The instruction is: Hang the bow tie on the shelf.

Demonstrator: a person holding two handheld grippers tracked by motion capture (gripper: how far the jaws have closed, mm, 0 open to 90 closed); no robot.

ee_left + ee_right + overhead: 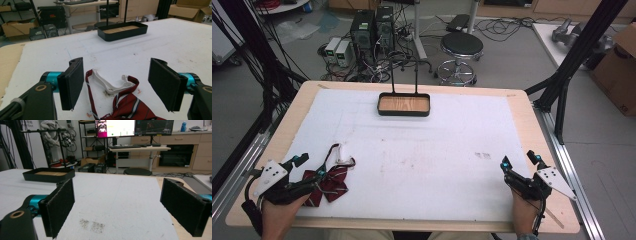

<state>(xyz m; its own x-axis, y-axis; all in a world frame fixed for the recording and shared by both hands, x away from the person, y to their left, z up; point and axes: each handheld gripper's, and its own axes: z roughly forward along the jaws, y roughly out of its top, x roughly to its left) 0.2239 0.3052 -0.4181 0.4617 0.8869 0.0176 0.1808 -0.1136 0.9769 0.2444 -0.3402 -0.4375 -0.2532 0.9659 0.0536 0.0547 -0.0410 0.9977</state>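
L tongs [116,82] wide over striped fabric bow tie [125,106], white plastic clip [110,85].

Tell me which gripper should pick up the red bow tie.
Left. The left gripper sits right at the red bow tie, its jaws open on either side of it. The right gripper rests open at the far side of the table.

A: Any room on the worktop [422,150]?
B: Mid and right side bare, free to cross. Far centre: black tray [404,104] w/ two upright rods. Near left: bow tie [328,176] between open left fingers [72,83].
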